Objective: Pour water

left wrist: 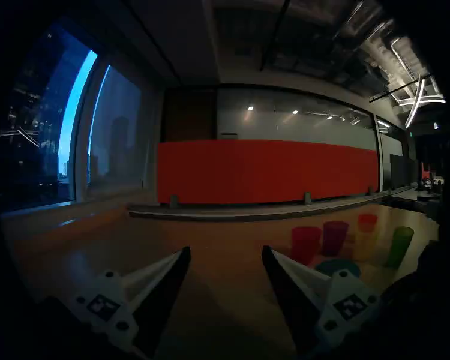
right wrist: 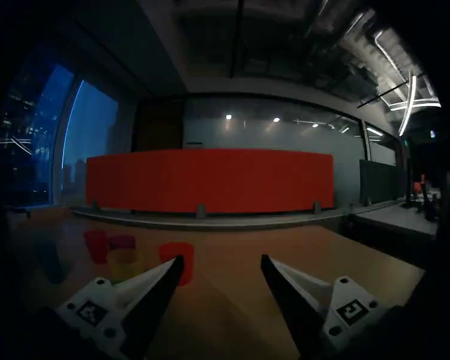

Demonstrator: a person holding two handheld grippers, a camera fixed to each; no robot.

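The left gripper [left wrist: 225,251] is open, its two fingers spread wide with bare wooden worktop [left wrist: 225,300] between them and nothing held. Just past its right finger, ahead and to the right, stands a cluster of cups on the worktop: a red cup [left wrist: 306,243] closest to the fingertip, a purple cup [left wrist: 335,237] beside it, an orange cup [left wrist: 367,223] farther back, and a green cup [left wrist: 400,246] at the far right. A low teal round thing [left wrist: 339,267] sits in front of them; the dim light does not let me tell what it is. Beyond the worktop's far edge runs a long red partition [left wrist: 267,171], with a big window [left wrist: 75,138] off to the left.

The right gripper [right wrist: 222,259] is also open and empty, with the worktop between its fingers. A red-orange cup [right wrist: 177,249] stands right behind the tip of its left finger, partly hidden by it. Farther left are a yellow cup [right wrist: 125,263], two darker reddish cups behind it, and a dim blue cup [right wrist: 50,261] at the far left
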